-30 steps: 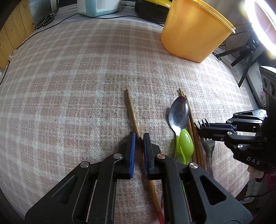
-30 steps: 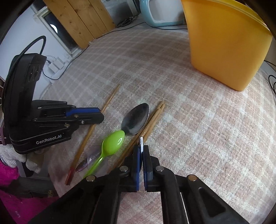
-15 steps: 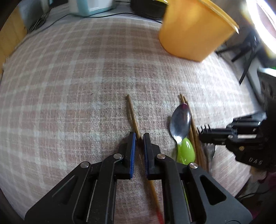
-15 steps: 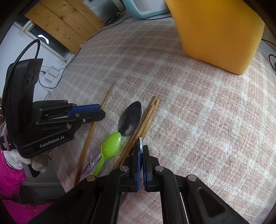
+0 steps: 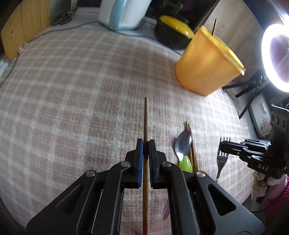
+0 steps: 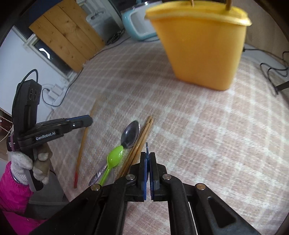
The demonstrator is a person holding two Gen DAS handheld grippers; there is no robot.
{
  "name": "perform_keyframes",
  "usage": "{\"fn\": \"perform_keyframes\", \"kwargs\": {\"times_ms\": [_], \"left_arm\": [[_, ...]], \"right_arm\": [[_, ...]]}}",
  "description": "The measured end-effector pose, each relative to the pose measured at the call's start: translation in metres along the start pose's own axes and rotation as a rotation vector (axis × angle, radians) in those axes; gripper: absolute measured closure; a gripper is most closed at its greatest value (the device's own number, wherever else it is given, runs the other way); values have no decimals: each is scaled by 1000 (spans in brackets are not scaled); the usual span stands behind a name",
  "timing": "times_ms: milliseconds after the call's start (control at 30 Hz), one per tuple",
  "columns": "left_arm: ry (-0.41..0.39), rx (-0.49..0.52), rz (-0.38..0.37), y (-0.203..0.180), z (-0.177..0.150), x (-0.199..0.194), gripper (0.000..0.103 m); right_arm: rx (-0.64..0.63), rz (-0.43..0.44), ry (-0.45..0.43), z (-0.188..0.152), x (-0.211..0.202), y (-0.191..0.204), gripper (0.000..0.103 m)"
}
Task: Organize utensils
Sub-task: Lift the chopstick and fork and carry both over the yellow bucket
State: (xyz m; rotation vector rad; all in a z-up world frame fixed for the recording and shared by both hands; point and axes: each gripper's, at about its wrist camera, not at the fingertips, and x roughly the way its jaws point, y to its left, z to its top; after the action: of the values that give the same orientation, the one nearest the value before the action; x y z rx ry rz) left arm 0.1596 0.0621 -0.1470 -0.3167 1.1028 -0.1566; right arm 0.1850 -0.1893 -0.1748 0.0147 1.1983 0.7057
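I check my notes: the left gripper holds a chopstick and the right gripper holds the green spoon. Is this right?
Not quite. The right gripper holds a fork, seen in the left wrist view; the green spoon lies on the cloth. The left gripper does hold a chopstick.

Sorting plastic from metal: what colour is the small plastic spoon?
Lime green spoon, clearest in the right wrist view.

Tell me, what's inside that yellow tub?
Thin wooden stick tips poke up above the rim of the yellow tub, likely chopsticks. Its solid walls hide everything lower inside.
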Motion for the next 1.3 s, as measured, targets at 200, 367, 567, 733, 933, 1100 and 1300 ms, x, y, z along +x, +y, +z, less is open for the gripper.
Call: {"fn": "perform_keyframes", "kwargs": {"times_ms": [200, 367, 567, 733, 933, 1100, 1300], "left_arm": [[-90, 7, -19, -22, 10, -22, 100], [-156, 35, -39, -36, 21, -42, 100], [-207, 52, -51, -44, 29, -57, 100], [-248, 76, -58, -53, 36, -71, 100], [-304, 89, -98, -66, 46, -88, 100], [-361, 101, -118, -77, 61, -99, 100], [-426, 109, -147, -89, 82, -107, 100]], "right_arm": [[9, -27, -89, -1, -31, -2, 103], [-10, -71, -168, -1, -58, 4, 103], [2, -89, -241, -3, -81, 5, 103], [-8, -119, -301, -4, -101, 9, 103], [5, -147, -399, -2, -132, 14, 103], [12, -171, -481, 3, -154, 17, 103], [15, -192, -542, 18, -175, 15, 103]]}}
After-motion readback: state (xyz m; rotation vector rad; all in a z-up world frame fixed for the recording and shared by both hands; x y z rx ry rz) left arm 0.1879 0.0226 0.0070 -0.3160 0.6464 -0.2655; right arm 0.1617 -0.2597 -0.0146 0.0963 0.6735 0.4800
